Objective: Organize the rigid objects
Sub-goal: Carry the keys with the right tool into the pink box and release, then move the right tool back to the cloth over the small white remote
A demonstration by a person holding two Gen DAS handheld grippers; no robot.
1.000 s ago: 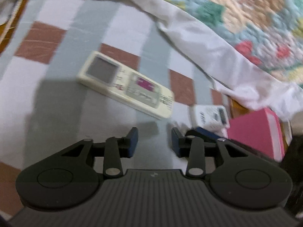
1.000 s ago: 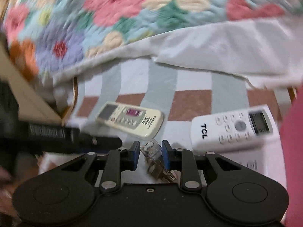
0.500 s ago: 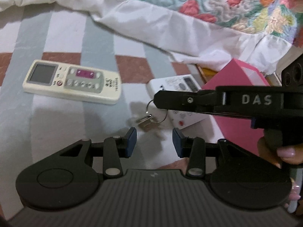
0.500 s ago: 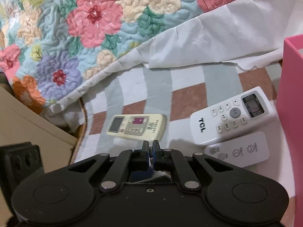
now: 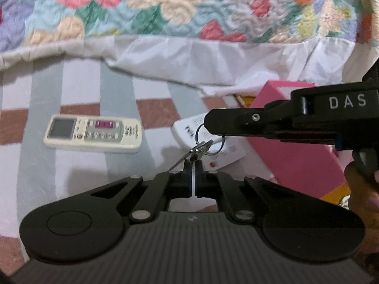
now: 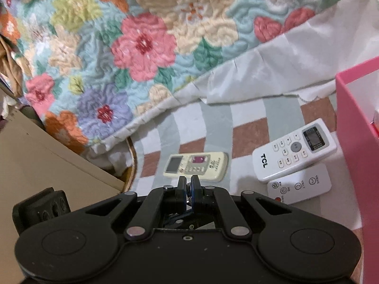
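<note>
A bunch of keys [image 5: 201,147] on a metal ring [image 5: 209,139] hangs above the checked bed sheet [image 5: 78,170]. My right gripper [image 5: 208,124] reaches in from the right and is shut on the ring; in the right wrist view the ring's metal [image 6: 188,189] shows between its pads, with the gripper [image 6: 188,181] shut. My left gripper [image 5: 193,163] is shut just below, its fingertips pinching the lower end of the keys. A cream remote [image 5: 93,133] [image 6: 195,165] lies on the sheet to the left.
A white TCL remote [image 6: 293,150] and a small flat white remote [image 6: 299,187] lie beside an open pink box [image 6: 355,142] [image 5: 296,156] at the right. A floral quilt [image 6: 142,42] covers the far side. A beige panel [image 6: 47,161] stands at the left. A hand [image 5: 362,189] holds the right gripper.
The right gripper shut on the key ring and lifted the keys off the sheet. The left gripper swung round towards them and went from open to shut on their lower end.
</note>
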